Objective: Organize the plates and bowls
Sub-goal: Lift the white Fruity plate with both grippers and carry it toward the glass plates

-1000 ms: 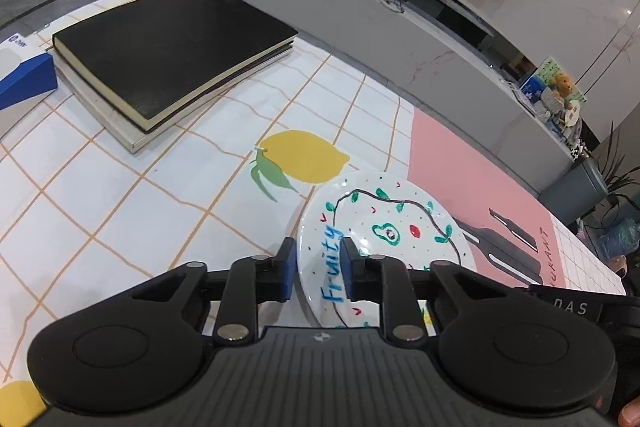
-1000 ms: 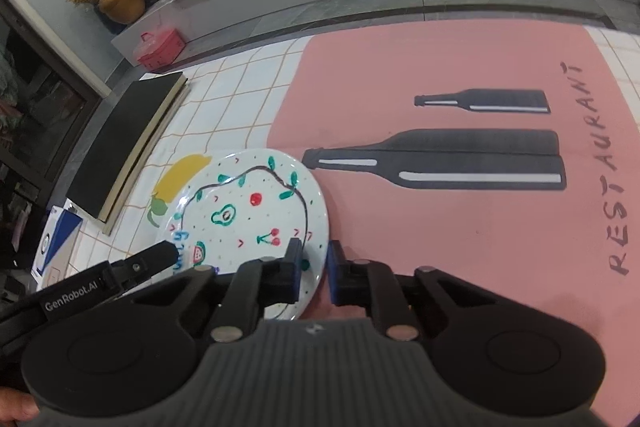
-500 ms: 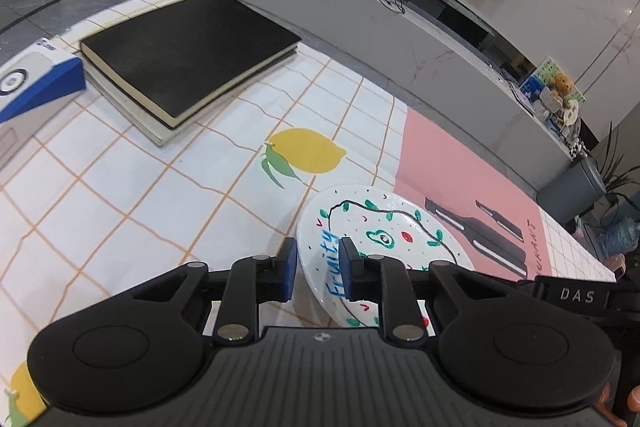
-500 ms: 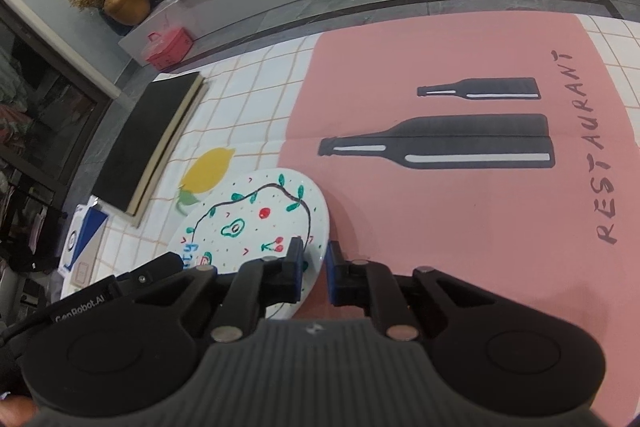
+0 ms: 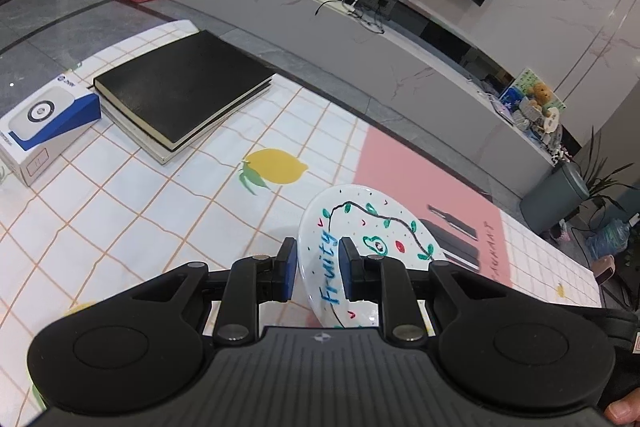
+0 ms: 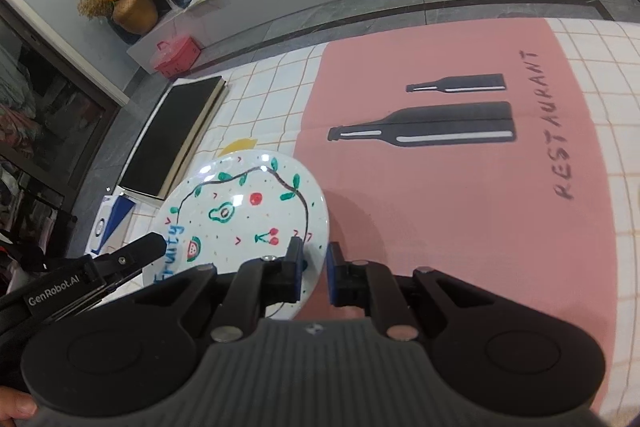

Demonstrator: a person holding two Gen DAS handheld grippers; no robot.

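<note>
Desk (image 5: 120, 211) w/ a checked lemon-print cloth and a pink "RESTAURANT" panel; on its far-left part a stack of black books (image 5: 184, 87) and, just beside it, a white-and-blue box (image 5: 44, 119), both well apart from the work. The task's thing, one round white plate (image 6: 244, 211) painted w/ fruit and "Fruity" lettering, is held off the desk, tilted, over the seam between the white checks and the pink panel; a soft shadow lies on the cloth below it. No bowls in view. Left gripper (image 5: 318, 269): fingers narrowed onto the plate's near rim by the lettering, rim pinched between the pads. Right gripper (image 6: 314, 273): fingers nearly closed, clamped on the rim at the opposite side, near the cherries. So a two-point hold on the edge. Handling, my read: glazed ceramic, rigid, moderately heavy for thin-rim pinches, slick under rubber pads, and it'd chip or shatter if dropped. Best grip pts are the raised rim, opposite sides, pads well over the lip, not just at the very edge; keep both ends level so it can't slide or twist out.
</note>
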